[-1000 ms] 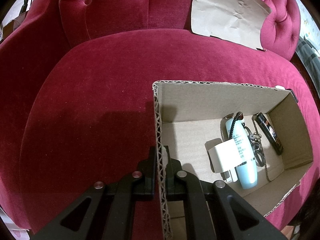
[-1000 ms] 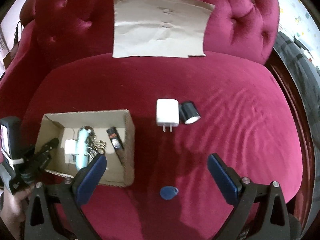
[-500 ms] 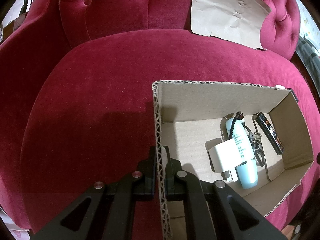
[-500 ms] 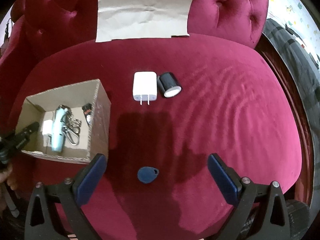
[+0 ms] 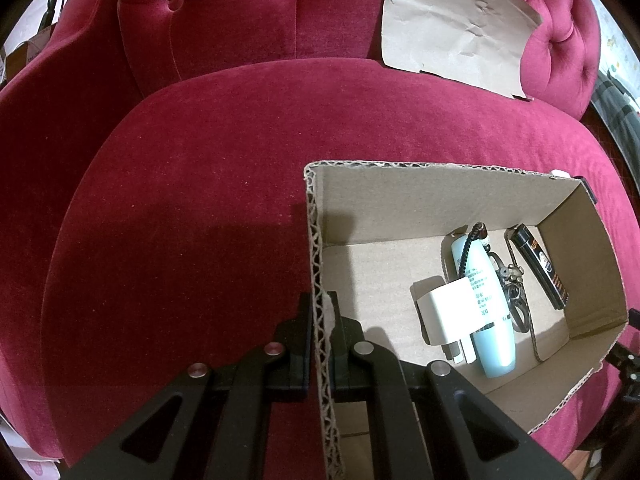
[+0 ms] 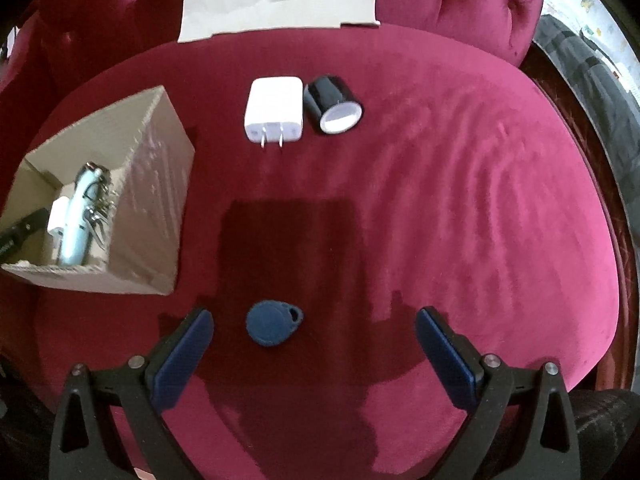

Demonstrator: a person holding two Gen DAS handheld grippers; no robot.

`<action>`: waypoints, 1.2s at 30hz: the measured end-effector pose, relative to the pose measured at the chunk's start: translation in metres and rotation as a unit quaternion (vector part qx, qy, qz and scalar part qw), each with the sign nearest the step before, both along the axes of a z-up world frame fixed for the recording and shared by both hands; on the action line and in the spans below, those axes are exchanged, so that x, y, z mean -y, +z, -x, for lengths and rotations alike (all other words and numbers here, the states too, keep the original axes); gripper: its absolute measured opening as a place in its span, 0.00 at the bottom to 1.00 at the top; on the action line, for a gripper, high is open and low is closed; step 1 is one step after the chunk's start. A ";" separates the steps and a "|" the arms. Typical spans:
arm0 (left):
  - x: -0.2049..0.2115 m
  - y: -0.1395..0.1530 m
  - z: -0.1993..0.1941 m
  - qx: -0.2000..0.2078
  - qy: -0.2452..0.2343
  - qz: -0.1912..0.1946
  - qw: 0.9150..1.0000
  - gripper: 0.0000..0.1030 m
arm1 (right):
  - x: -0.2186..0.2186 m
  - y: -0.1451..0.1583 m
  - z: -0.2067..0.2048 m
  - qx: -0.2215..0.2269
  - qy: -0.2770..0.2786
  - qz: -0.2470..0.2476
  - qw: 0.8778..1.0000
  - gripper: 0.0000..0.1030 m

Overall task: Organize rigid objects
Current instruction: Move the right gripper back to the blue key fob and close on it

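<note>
So the left gripper is pinching the cardboard box wall, and only its view shows the black tube inside. Right gripper jaws are spread wide around the blue key fob on the sofa seat, with the white charger farther off.

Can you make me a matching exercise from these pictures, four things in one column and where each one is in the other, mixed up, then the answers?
Things:
1. blue key fob
2. white charger plug
3. light blue tube
4. left gripper

Places:
A. lying inside the cardboard box
B. clamped on the box's wall
C. on the red cushion, touching the black cylinder
D. on the cushion between the right gripper and its open fingers

Pairs: 1-D, 2-C, 3-A, 4-B
</note>
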State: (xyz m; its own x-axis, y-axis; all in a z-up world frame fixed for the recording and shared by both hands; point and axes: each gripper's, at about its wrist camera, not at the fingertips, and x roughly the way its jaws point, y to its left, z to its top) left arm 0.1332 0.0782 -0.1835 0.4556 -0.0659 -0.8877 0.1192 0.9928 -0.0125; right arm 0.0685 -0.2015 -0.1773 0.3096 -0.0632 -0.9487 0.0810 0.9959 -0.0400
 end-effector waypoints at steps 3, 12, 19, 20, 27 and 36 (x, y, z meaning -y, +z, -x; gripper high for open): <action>0.001 0.000 0.001 0.001 0.000 -0.001 1.000 0.05 | 0.001 -0.009 0.001 -0.003 0.001 -0.003 1.000 1.00; 0.001 0.001 0.000 0.001 0.001 -0.001 1.000 0.05 | -0.003 -0.033 -0.003 -0.009 0.003 -0.001 1.000 1.00; 0.001 0.001 0.000 0.001 0.001 -0.001 1.000 0.05 | 0.005 -0.033 -0.006 -0.005 0.004 -0.007 1.000 0.98; 0.001 0.001 0.000 0.001 0.001 -0.001 1.000 0.05 | 0.005 -0.032 -0.005 -0.005 0.004 -0.009 1.000 0.97; 0.002 0.001 0.000 0.001 0.001 -0.002 1.000 0.05 | -0.002 -0.022 0.005 0.007 0.016 -0.013 1.000 0.49; 0.004 0.001 0.000 0.001 0.002 -0.004 1.000 0.05 | -0.008 -0.017 0.007 0.008 0.026 -0.001 1.000 0.34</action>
State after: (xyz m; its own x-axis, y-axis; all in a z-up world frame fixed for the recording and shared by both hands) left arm 0.1329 0.0745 -0.1826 0.4583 -0.0578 -0.8869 0.1155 0.9933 -0.0051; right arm 0.0614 -0.1931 -0.1940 0.3273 -0.0453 -0.9438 0.0288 0.9989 -0.0379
